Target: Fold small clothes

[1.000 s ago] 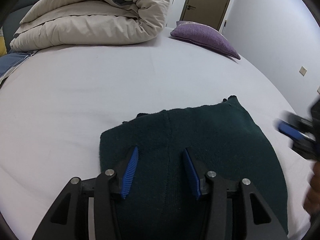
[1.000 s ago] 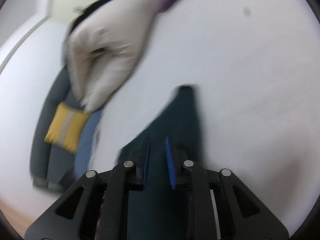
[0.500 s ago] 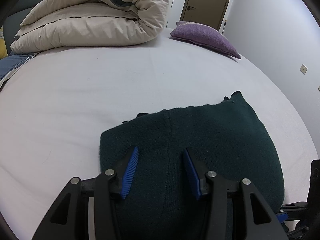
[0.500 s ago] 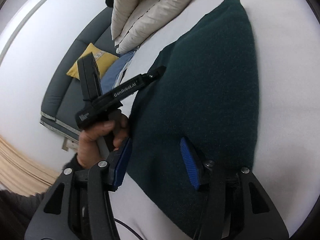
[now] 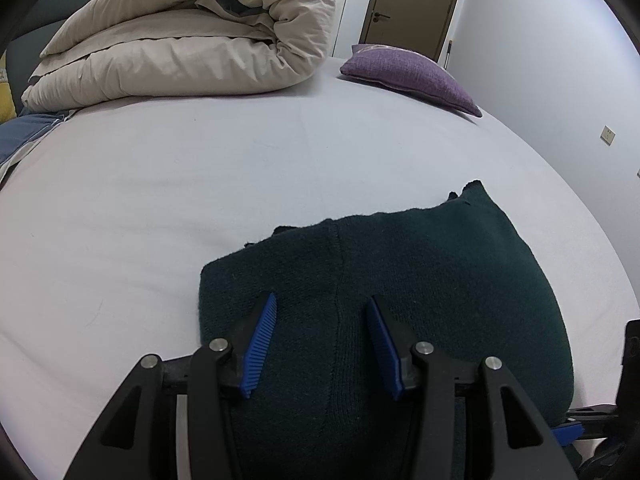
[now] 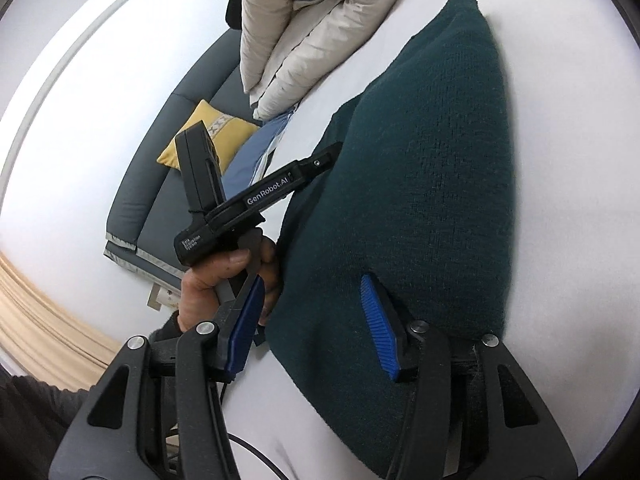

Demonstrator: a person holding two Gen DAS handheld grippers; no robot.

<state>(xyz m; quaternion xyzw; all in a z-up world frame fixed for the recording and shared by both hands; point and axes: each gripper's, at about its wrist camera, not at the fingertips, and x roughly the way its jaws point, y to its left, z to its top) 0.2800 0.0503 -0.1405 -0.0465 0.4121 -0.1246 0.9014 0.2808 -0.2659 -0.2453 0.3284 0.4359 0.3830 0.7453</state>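
While both tools hover released:
Garment: dark green knit point(image 5: 400, 280) flat on bed point(image 5: 240, 180), at 6 o'clock.
Left tool point(image 5: 322, 340): pads apart above knit.
Right tool point(image 6: 312, 320): pads apart, straddling knit's edge.
Duvet point(image 5: 180, 40): 11 o'clock.

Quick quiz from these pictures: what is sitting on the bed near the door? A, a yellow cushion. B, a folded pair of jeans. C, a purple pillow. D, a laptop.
C: a purple pillow lies on the bed just below the brown door, right of the beige duvet.
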